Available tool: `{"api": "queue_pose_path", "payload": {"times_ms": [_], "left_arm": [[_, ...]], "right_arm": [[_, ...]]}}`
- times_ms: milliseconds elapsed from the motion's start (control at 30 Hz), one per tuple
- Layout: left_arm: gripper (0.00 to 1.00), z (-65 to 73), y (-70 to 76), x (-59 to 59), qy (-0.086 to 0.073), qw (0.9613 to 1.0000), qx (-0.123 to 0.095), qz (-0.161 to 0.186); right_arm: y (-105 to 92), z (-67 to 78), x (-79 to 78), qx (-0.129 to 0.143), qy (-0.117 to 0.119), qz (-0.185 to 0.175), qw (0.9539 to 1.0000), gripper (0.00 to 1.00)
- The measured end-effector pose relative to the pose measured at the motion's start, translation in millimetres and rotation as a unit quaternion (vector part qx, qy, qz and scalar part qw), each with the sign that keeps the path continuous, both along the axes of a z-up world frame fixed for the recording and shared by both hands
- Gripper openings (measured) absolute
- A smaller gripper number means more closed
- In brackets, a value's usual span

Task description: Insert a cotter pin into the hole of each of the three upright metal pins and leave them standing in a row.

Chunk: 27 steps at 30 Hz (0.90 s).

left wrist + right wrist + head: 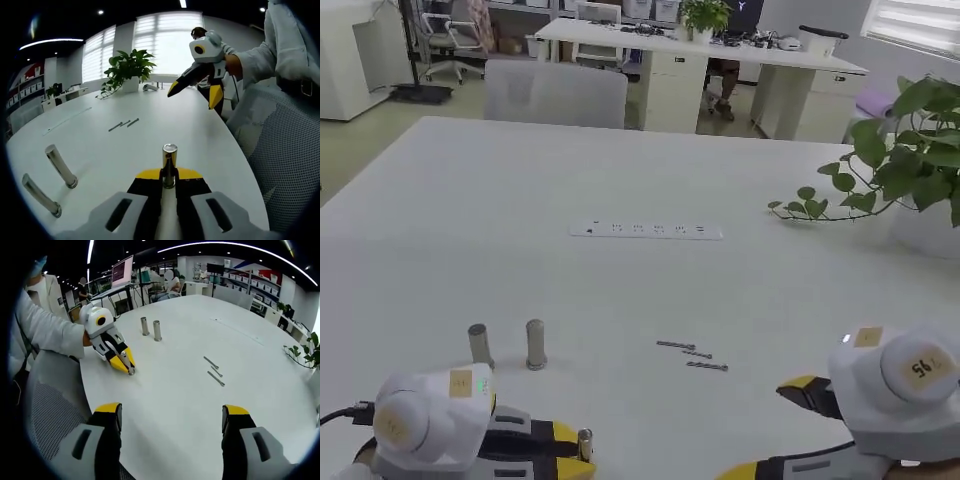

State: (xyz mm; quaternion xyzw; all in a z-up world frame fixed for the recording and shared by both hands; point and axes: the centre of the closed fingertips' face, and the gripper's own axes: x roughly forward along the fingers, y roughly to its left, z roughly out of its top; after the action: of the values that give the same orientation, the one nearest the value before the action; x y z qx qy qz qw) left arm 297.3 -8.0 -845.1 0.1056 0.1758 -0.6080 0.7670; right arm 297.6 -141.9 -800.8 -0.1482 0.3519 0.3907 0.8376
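OPENING STEP: A person at a white worktop [620, 170] holds one of three metal pins in the left hand-held gripper [169, 177]. Its jaws are pressed together on the lower shaft of the held pin [169, 159]. That pin stands upright well to the near side of the power strip [646, 231] and a little to its left; whether its base rests on the surface cannot be told.

The two other metal pins [535, 343] stand upright side by side, apart from each other, nearer than the strip and further to its left. Three cotter pins [694, 355] lie flat and close together just nearer than the strip's right half. The right hand-held gripper [171, 412] hangs with jaws spread wide and nothing between them, nearer than the strip and off to its right.

No cotter pin appears fitted (the pins' cross holes are too small to make out), so the work looks barely begun. The next move likely calls for the right gripper to reach the cotter pins. It would need a fine fingertip pinch on one thin piece lying flat on a smooth top, then to line it up with the hole while the left steadies the shaft.

The surface is matte and smooth. A potted plant [900, 150] leans in beyond the strip's right end. Past the strip stand a grey chair [555, 95], another desk [700, 45] and a window with blinds.
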Motion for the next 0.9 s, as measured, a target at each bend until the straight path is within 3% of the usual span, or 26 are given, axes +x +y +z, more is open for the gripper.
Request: {"api": "queue_pose_path", "payload": {"times_ms": [67, 233, 467, 733, 900], "left_arm": [[0.12, 1.4, -0.1, 0.0, 0.007, 0.9999, -0.006, 0.005], [0.23, 3.6, 3.1, 3.6, 0.006, 0.9997, -0.006, 0.021], [0.43, 15.5, 11.6, 9.3, 0.026, 0.9973, -0.028, 0.062], [0.47, 30.2, 24.0, 12.3, 0.025, 0.9952, -0.038, 0.087], [0.49, 35.3, 28.2, 8.0, 0.024, 0.9948, -0.039, 0.091]], "right_arm": [[0.6, 0.3, 0.0, 0.0, 0.0, 0.0, 1.0, 0.84], [2.4, 1.4, 0.3, 0.0, -0.002, 0.003, 1.0, 0.84], [2.3, 3.0, 1.7, 0.003, -0.005, 0.003, 1.0, 0.84], [5.2, 1.3, 0.5, 0.008, -0.004, 0.007, 0.9999, 0.84], [6.3, 1.7, 1.0, 0.011, -0.005, 0.009, 0.9999, 0.84]]}}
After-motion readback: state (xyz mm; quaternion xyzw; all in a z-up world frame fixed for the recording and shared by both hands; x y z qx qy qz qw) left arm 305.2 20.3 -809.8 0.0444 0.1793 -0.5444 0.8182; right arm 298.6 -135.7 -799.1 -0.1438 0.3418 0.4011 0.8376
